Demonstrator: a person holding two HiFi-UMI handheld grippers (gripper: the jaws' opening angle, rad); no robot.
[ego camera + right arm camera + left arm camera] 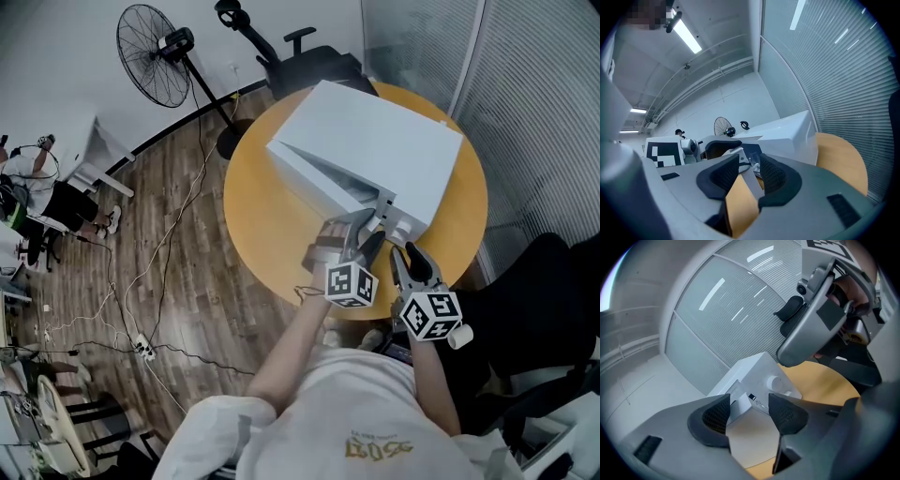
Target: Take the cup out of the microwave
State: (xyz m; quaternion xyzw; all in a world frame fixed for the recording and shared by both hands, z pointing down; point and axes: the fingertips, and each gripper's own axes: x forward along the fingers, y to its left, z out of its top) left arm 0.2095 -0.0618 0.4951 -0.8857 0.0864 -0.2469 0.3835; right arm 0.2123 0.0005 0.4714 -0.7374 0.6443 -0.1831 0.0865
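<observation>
Low centre of the head view: the left gripper (364, 234) stands at the front corner of the microwave (375, 141), jaws partly apart and gripping nothing. Its own view frames the door edge (736, 401) and control knob (776, 380) between the jaws, untouched; this is judged an approach to open the door. The right gripper (409, 258), just beside it on the right, is likewise part open and empty, probably kept free for the cup. The microwave sits on a round wooden table (262, 216) at frame centre. The cup shows in no view and is presumed inside. A standing fan (155, 42) is at upper left.
</observation>
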